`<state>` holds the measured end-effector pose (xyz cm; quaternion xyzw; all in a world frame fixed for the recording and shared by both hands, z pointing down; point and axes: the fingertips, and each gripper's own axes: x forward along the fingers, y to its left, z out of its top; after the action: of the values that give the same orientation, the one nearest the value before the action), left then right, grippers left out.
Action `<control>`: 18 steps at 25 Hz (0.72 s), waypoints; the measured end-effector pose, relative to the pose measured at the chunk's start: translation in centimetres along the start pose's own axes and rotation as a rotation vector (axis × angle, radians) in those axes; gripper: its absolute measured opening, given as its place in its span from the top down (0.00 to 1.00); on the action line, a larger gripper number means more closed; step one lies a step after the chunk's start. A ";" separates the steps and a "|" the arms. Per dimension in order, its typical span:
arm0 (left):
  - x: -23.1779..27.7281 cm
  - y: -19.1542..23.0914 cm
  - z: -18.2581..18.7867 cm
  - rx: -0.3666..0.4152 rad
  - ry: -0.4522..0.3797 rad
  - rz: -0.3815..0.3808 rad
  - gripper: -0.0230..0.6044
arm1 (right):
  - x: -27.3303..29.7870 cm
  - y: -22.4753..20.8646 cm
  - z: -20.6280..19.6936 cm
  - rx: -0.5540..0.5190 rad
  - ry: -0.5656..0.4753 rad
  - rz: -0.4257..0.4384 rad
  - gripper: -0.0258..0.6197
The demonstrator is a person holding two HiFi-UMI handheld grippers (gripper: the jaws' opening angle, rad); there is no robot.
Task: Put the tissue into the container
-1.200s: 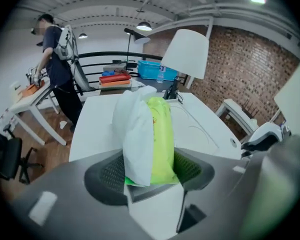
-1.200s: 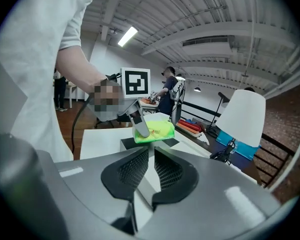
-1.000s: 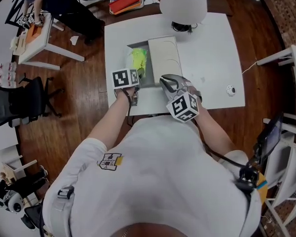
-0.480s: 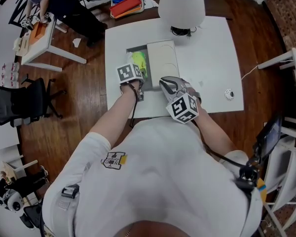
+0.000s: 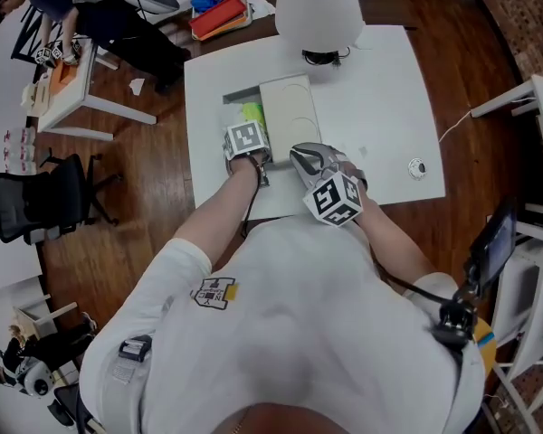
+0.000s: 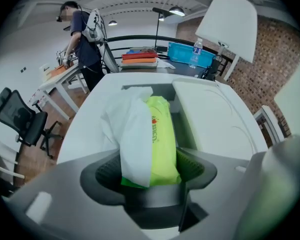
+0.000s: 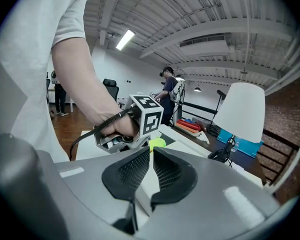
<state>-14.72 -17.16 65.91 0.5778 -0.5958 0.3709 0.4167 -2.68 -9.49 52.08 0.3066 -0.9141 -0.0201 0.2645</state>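
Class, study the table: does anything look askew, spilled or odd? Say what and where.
Nothing is spilled. The lid of the container sits slid right, leaving a slot on the left. The tissue pack, between the opening jaws of the left gripper, has a white sheet loose over its left side.

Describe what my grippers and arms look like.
Left gripper and right gripper: grey, with dark grid-textured pads, each carrying a white cube with black square markers. A black cable trails from the left, whose jaws are opening with the tissue pack between them. White short sleeves.
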 end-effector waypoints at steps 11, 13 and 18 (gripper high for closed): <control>0.8 0.6 -0.8 0.012 0.017 -0.052 0.40 | 0.5 0.3 -0.1 0.009 0.009 0.003 0.93; 0.6 0.7 -0.8 0.010 0.001 -0.073 0.40 | 0.6 0.3 -0.1 0.010 0.010 0.001 0.93; 0.1 0.3 -0.7 0.041 -0.042 -0.146 0.40 | 0.9 0.2 -0.4 0.014 0.013 0.000 0.93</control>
<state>-14.97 -16.54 66.24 0.6357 -0.5529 0.3397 0.4180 -3.14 -9.79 52.88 0.3084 -0.9126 -0.0114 0.2683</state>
